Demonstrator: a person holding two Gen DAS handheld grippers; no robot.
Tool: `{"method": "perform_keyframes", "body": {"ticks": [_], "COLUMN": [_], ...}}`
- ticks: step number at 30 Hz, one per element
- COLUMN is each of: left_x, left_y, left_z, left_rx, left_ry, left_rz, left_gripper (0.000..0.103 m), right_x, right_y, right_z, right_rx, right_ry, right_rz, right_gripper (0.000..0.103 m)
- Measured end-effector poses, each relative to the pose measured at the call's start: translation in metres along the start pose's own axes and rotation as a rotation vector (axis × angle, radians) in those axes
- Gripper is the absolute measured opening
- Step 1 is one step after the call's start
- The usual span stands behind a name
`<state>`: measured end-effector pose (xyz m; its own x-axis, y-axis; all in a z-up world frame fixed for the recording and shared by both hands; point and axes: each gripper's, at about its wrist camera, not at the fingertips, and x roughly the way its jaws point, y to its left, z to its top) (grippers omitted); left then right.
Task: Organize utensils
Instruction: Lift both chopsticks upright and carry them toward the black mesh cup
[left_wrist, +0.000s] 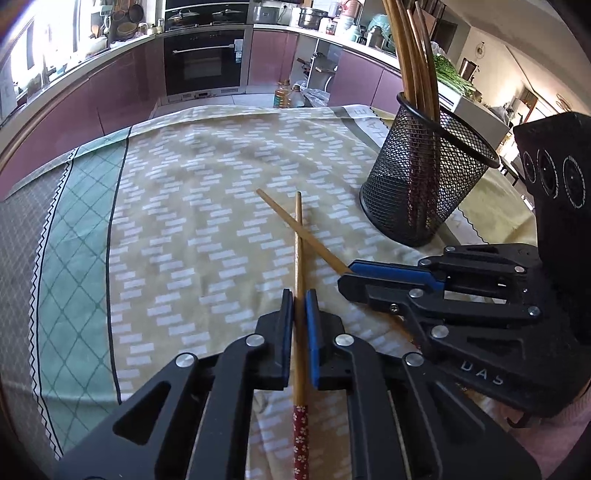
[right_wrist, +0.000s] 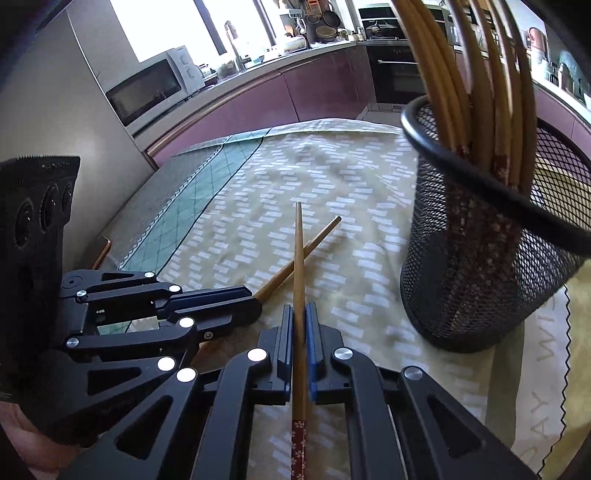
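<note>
Pickup step done, transfer pending. Left gripper (left_wrist: 300, 295) pinches one bamboo chopstick (left_wrist: 299, 240); right gripper (right_wrist: 300, 310) pinches the other chopstick (right_wrist: 298, 251). The two shafts cross ahead of the fingertips, over the cloth-covered worktop (left_wrist: 184, 221). Black mesh holder (left_wrist: 428, 177), already carrying chopsticks, stands ahead-right of both grippers. Next likely: uncross the sticks, lift, tip upright, drop into the holder without clipping its rim.
</note>
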<state>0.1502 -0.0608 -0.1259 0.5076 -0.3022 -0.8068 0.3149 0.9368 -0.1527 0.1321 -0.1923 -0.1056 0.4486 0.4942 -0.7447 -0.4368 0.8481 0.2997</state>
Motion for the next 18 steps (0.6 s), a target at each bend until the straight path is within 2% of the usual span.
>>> {"method": "perform_keyframes", "body": {"ticks": [18], "left_x": [-0.044], "left_y": [-0.009], "left_z": [0.004], "left_rx": [-0.011], "left_ry": [-0.086], "left_rz": [-0.066], "left_gripper": [0.008], "right_x": [-0.060], "right_y": [0.006], "right_z": [-0.001], "right_rx": [-0.026], "right_ry": [-0.137], "right_rz": [0.064], "right_gripper": [0.006]}}
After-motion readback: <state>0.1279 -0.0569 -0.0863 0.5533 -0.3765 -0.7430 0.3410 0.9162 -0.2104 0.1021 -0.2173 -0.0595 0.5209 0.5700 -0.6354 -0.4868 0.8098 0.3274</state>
